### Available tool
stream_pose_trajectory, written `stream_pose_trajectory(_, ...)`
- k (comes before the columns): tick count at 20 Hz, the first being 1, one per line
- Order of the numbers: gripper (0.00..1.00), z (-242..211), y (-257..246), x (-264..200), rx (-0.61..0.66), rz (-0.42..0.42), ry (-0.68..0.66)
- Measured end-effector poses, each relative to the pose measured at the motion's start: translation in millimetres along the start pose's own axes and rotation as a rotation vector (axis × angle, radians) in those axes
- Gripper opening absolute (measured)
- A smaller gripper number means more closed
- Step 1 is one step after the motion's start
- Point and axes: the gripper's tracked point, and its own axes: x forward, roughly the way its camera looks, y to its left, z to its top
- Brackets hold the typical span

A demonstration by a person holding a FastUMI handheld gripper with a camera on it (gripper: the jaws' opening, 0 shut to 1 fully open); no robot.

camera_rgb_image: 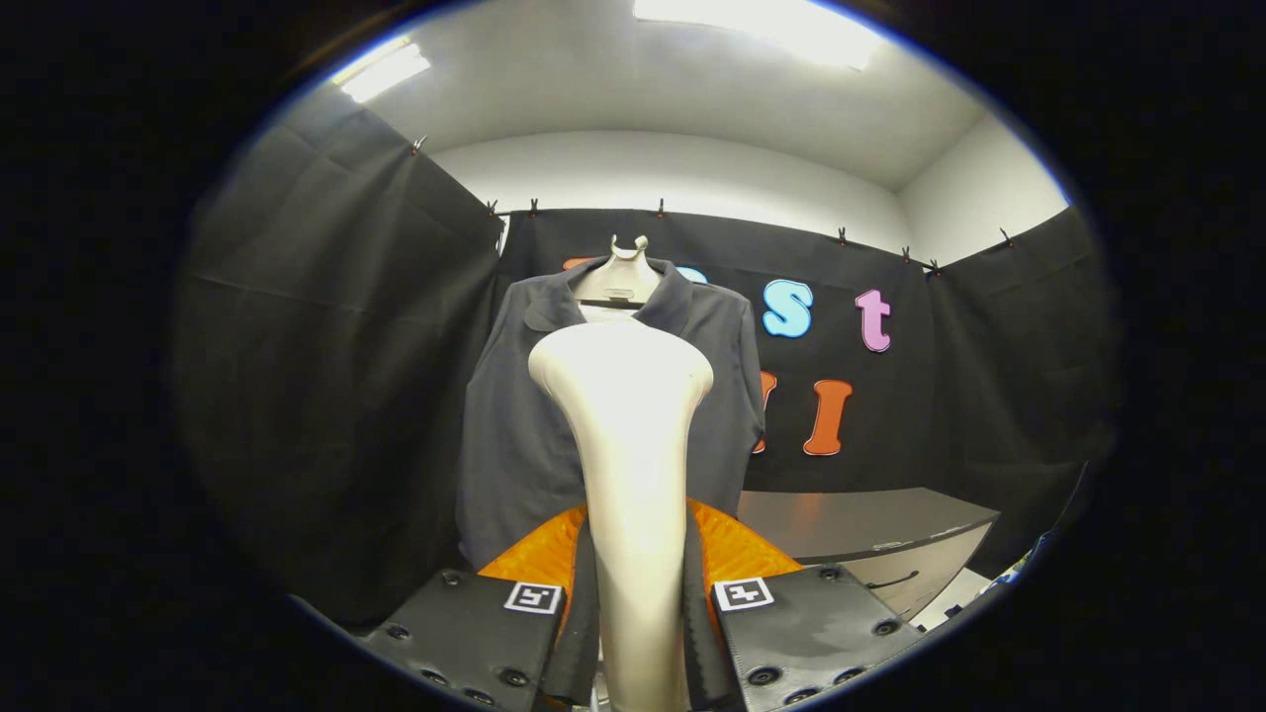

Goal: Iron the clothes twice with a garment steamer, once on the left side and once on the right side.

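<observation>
A cream-white garment steamer (629, 445) stands upright between my fingers, its handle running down between them and its wide head up in front of the shirt's chest. My gripper (633, 593) is shut on the steamer's handle, a finger pressing on each side. Beyond it a dark grey collared shirt (514, 435) hangs on a pale hanger (621, 275) against the black cloth wall. The steamer head covers the shirt's middle; its left and right panels show on either side.
A grey table (870, 524) with a drawer front stands low to the right of the shirt. Black cloth walls (326, 376) close in on the left, back and right. Ceiling lights (771, 25) glare overhead.
</observation>
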Motion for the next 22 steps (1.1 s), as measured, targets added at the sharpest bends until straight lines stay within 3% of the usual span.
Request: stream_pose_trajectory(22, 0.42, 2, -61, -4, 0.012, -0.104, -0.005)
